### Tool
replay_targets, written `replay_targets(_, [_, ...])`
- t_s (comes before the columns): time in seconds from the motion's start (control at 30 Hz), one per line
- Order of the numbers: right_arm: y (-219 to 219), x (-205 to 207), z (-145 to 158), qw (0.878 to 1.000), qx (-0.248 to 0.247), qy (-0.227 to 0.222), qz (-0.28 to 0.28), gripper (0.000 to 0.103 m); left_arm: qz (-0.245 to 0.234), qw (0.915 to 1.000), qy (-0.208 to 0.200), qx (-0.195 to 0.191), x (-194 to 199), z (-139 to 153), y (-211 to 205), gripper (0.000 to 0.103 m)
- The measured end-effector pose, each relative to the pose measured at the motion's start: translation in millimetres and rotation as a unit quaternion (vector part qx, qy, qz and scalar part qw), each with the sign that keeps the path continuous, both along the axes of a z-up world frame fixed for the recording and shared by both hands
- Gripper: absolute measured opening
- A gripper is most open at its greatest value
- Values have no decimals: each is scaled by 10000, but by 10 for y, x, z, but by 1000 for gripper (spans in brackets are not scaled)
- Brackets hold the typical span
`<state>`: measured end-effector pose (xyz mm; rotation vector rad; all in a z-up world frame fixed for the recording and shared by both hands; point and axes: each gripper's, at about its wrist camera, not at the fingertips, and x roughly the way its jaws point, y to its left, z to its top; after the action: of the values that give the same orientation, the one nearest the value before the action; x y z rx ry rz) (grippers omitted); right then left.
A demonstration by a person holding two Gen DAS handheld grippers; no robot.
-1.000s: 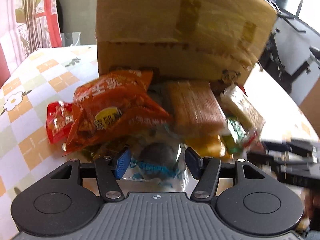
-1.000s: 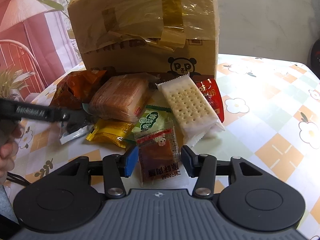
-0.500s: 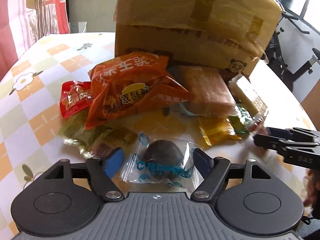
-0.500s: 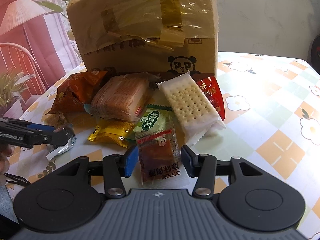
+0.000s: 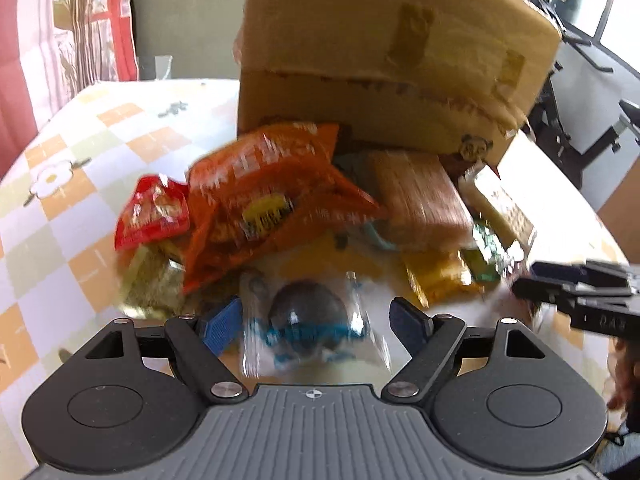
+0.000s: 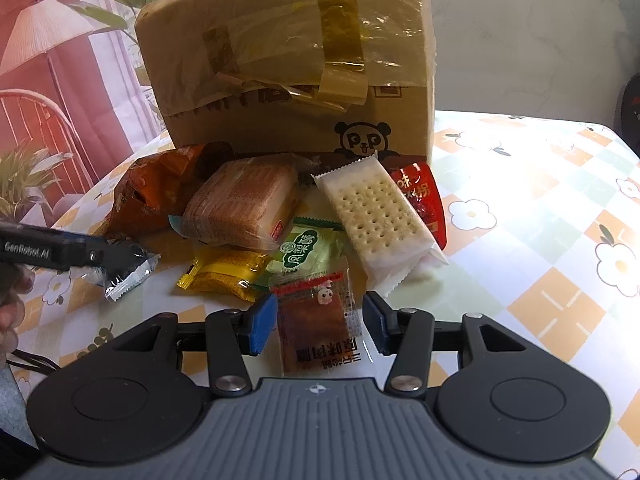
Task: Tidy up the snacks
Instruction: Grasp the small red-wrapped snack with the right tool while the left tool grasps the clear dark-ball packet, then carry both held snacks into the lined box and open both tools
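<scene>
1 cardboard box [image 6: 288,80] on the checked tablecloth [image 6: 540,208], snacks piled at its foot. Count: 1 big orange bag [image 5: 272,204], 2 small red packets [image 5: 154,212] (one on each side of the pile), 1 brown cake pack [image 6: 244,204], 1 white cracker pack [image 6: 380,216], 1 yellow pack [image 6: 224,272], 1 green pack [image 6: 308,248], 1 clear jerky sachet [image 6: 320,320], 1 clear pouch w/ dark round snack [image 5: 308,316].

Left gripper [image 5: 316,320]: jaws have just been opening, now wide & released; pouch lies on the cloth between the fingers, pads off it.

Right gripper [image 6: 320,324]: jaws part-open, astride the jerky sachet, which lies flat between the tips. Gap shows each side, so not clenched.
</scene>
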<state>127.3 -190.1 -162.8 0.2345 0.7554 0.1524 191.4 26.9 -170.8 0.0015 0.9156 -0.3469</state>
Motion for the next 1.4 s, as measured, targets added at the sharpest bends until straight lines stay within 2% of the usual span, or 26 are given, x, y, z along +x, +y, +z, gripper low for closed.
replay_targets(0.4, [125, 54, -50, 9984, -479, 121, 274, 54, -121, 9964, -293, 789, -88, -172, -221, 82])
replay_targets(0.47, [144, 47, -54, 9977, -584, 128, 317, 54, -93, 9966, -320, 758, -100, -161, -193, 74])
replay_targets(0.5, [149, 41, -55, 9973, -632, 131, 336, 54, -111, 9965, -353, 747, -110, -144, -183, 62])
replay_targets(0.57, [170, 33, -60, 9965, -735, 131, 378, 54, -122, 9966, -325, 750, -112, -120, -166, 56])
replay_targets(0.7, [212, 26, -65, 9948, -900, 103, 464, 52, -59, 9974, -310, 645, -141, -88, -105, 53])
replay_targets(0.97, [179, -38, -15, 9956, -802, 65, 482, 43, -170, 9980, -462, 401, -258, 130, -66, 53])
replay_targets(1.1, [109, -94, 154, 9970, -626, -176, 420, 43, -293, 9976, -589, 234, -341, 312, -54, 53])
replay_targets(1.23, [-25, -60, 470, 9972, -415, -547, 284, 43, -369, 9952, -900, 65, -367, 598, -65, 53])
replay_targets(1.4, [-215, 118, 1048, 9910, -402, -1270, 153, 43, -378, 9860, -1617, -144, -235, 1134, -78, 53])
